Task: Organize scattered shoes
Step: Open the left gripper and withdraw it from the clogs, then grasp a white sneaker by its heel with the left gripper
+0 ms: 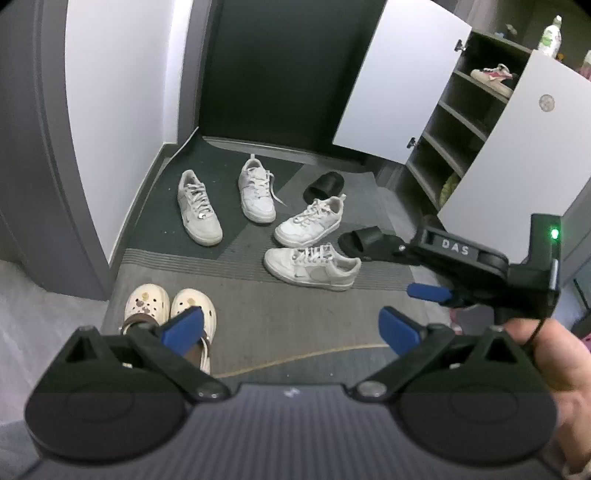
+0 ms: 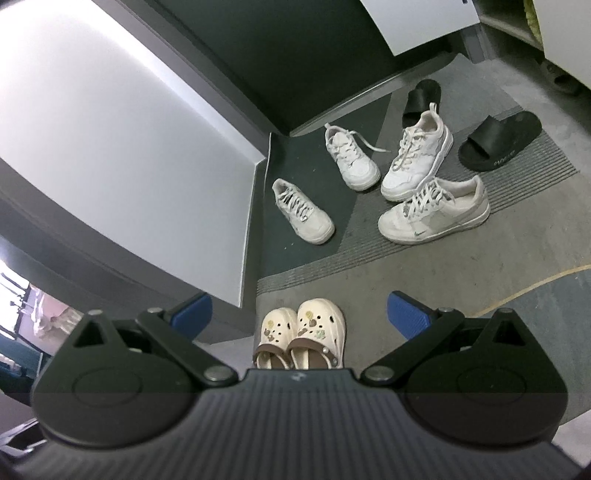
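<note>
Several white sneakers lie scattered on the grey mat: one at the left (image 1: 197,208), one behind it (image 1: 256,192), and two close together (image 1: 310,223) (image 1: 312,266). Two black slides (image 1: 325,184) (image 1: 358,240) lie beyond them. A pair of cream clogs (image 2: 299,332) stands side by side nearest me. My left gripper (image 1: 291,328) hovers open above the mat, its left pad over the clogs (image 1: 168,306). My right gripper (image 2: 299,314) hangs open above the clogs, holding nothing. In the left wrist view the right gripper (image 1: 395,267) sits beside the nearer slide.
An open shoe cabinet (image 1: 461,122) with white doors (image 1: 391,74) stands at the right; a pink-and-white sneaker (image 1: 491,75) rests on an upper shelf and a bottle (image 1: 550,33) on top. A dark door (image 1: 277,74) closes the far end. A hand (image 1: 554,362) is at the right edge.
</note>
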Demonstrator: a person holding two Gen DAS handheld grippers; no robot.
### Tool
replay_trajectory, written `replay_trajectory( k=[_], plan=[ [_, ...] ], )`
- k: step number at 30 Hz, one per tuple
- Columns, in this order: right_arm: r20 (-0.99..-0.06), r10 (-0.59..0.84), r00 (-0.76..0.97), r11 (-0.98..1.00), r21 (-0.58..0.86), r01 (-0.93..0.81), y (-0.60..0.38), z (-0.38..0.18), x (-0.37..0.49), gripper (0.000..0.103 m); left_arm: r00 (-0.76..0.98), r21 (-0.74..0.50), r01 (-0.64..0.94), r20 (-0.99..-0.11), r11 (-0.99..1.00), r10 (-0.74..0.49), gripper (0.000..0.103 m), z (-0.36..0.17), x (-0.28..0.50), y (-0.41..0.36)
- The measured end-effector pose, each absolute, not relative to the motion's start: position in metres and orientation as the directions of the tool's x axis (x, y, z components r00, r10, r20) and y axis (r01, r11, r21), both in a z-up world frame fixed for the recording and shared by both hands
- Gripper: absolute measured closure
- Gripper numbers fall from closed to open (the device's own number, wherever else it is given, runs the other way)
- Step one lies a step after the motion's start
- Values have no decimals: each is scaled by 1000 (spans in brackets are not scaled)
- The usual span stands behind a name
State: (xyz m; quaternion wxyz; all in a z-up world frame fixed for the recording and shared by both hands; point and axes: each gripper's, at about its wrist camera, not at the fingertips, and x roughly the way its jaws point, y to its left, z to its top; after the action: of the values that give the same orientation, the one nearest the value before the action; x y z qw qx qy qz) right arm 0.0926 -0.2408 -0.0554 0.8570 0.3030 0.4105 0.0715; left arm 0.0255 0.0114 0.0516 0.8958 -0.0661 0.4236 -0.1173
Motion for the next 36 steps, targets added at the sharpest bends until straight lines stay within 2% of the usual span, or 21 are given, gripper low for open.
replay_trajectory(
  k=[4,9,11,18,20,23,25,31,34,36],
  plan=[
    [-662,352,661,810,570,140,-246,-56,93,0,660,-182,125,-719,975,-218,0,46,26,15],
    [-636,301,711,817,556,152,-251,-44,90,0,668,-65,89,-736,994,-108,0,23,45,16],
    [-616,280,736,816,557,156,-254,-37,88,0,655,-56,101,-748,993,-109,1,15,53,15],
    [-516,232,824,760,625,177,-270,-16,67,0,616,5,285,-767,958,-179,1,-38,100,-27],
    [-482,241,843,714,676,183,-280,-14,59,0,602,57,355,-778,933,-182,1,-52,112,-45],
    [-425,261,867,625,758,183,-299,-12,46,0,611,244,559,-767,792,-195,1,-92,134,-97],
    [-384,233,893,615,770,171,-311,-7,37,0,633,346,632,-747,694,-205,1,-124,147,-126],
    [-392,240,888,571,797,198,-324,-14,34,0,627,448,727,-741,520,-238,1,-234,199,-212],
    [-416,194,889,492,825,279,-318,-25,37,0,597,438,766,-755,470,-271,6,-275,227,-248],
    [-440,150,885,496,808,318,-305,-31,40,0,548,365,792,-778,490,-306,7,-298,258,-275]
  ],
)
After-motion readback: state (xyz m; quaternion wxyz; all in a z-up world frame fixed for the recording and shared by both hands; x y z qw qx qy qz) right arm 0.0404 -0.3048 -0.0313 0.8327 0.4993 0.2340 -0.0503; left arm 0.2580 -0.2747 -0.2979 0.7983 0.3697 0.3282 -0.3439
